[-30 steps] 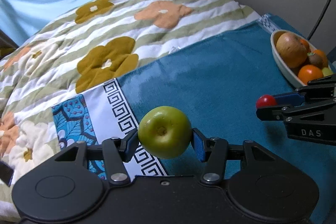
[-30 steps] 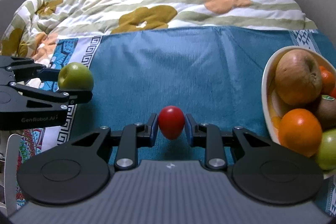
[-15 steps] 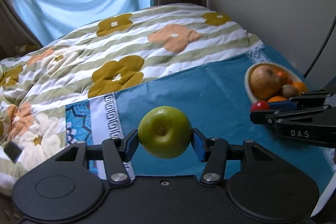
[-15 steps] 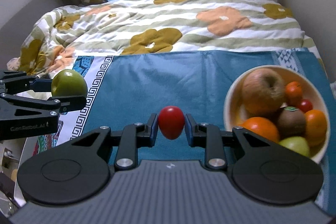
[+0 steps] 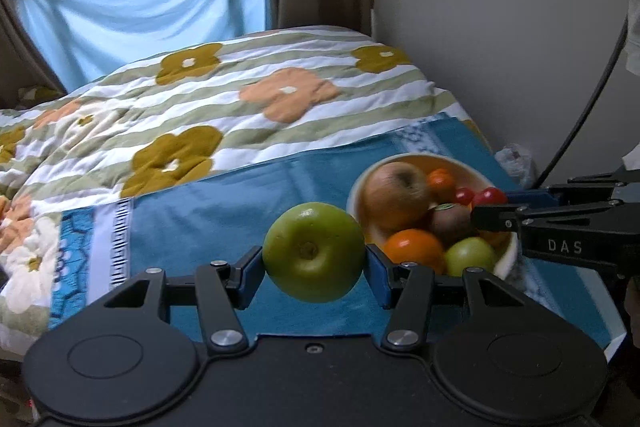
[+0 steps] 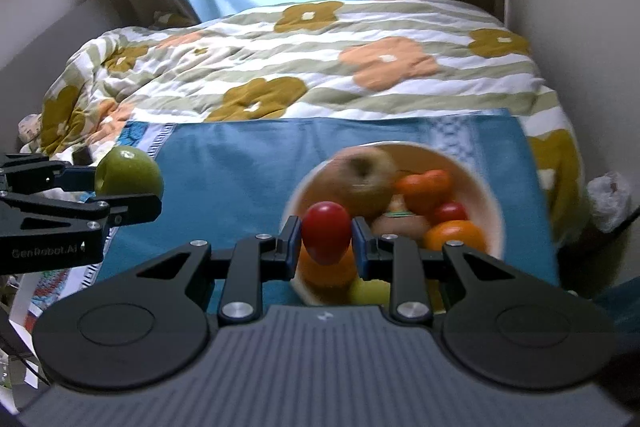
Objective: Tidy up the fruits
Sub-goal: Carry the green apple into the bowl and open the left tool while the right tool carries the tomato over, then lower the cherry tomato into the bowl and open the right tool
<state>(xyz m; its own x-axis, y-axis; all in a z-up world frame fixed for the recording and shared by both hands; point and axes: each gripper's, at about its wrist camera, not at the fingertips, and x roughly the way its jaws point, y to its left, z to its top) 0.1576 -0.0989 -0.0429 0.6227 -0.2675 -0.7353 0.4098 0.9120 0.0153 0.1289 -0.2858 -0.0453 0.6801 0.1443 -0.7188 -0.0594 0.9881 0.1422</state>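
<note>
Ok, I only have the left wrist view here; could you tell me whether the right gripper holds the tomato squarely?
Observer: Yes. The right gripper is shut on the tomato, which is clamped at its two sides.
Operator: Thank you. Is it lined up with the bowl?
Observer: In the right wrist view the tomato sits in front of the near left part of the bowl, just above an orange. I cannot tell its height.
Operator: And where is my apple from there?
Observer: The apple in the left gripper is well left of the bowl, by the left edge of the cloth.
</note>
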